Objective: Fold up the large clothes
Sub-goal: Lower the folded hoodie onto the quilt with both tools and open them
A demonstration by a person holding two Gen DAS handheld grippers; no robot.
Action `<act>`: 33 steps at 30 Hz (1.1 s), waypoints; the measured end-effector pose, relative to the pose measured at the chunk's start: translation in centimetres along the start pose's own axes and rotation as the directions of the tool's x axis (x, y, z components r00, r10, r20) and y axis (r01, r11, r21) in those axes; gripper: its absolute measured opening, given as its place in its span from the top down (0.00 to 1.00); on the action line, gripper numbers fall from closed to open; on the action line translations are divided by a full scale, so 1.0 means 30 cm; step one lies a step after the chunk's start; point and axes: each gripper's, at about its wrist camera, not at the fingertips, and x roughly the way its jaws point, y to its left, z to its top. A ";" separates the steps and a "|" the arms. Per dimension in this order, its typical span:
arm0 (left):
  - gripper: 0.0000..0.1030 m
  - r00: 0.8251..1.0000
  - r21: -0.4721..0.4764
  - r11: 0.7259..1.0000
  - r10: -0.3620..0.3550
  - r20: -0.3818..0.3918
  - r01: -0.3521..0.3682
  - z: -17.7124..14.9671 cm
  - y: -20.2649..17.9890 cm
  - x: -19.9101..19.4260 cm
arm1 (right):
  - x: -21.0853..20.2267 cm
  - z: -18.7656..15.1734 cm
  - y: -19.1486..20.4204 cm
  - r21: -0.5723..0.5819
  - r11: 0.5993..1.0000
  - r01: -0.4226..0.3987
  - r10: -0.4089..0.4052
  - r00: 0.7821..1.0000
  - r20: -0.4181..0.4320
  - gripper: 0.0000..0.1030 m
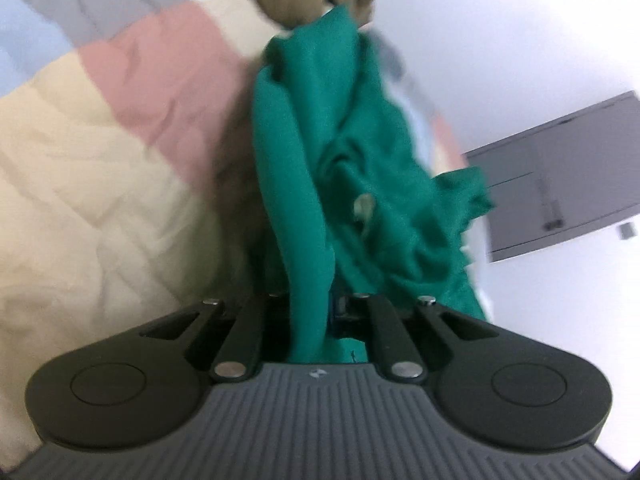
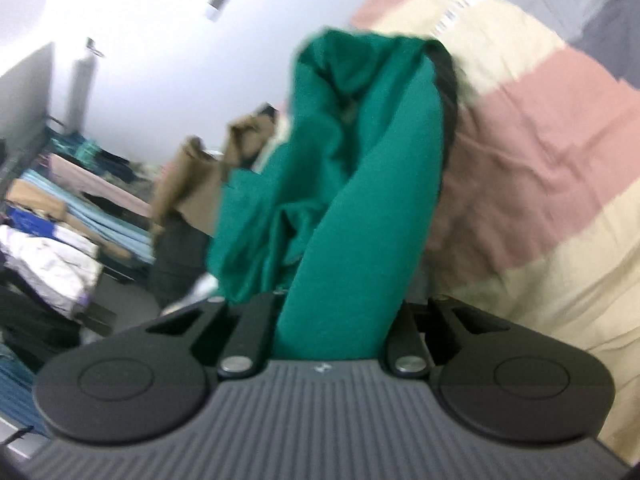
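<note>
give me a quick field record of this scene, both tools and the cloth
garment: green garment, bunched and hanging, not laid flat
left tool: left tool shut on a fold of green fabric
right tool: right tool shut on a thick roll of the same fabric
surface: striped bedcover in cream, pink and grey, behind the cloth
other clothes: tan garment further back; folded clothes stacks at the left of the right wrist view
fold progress: no flat fold visible yet

We see one green garment [image 1: 352,168], crumpled and bunched, lifted above the striped bed [image 1: 100,152], its folds hanging loose.
</note>
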 end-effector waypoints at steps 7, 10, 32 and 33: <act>0.91 0.996 0.013 0.996 -0.089 0.007 0.089 -0.006 -0.044 -0.174 | -0.123 0.005 0.108 -0.048 0.994 -0.096 0.098 0.994 0.038 0.83; 0.91 0.991 0.018 0.991 -0.132 0.007 0.132 -0.023 -0.065 -0.241 | -0.174 0.005 0.157 -0.068 0.990 -0.121 0.125 0.991 0.050 0.83; 0.90 0.967 0.125 0.974 -0.208 0.147 0.190 -0.051 -0.190 -0.319 | -0.286 0.092 0.212 -0.032 0.997 -0.068 0.072 0.985 0.159 0.83; 0.90 0.965 0.129 0.974 -0.206 0.165 0.186 -0.019 -0.200 -0.293 | -0.255 0.124 0.207 -0.012 0.998 -0.058 0.059 0.983 0.173 0.83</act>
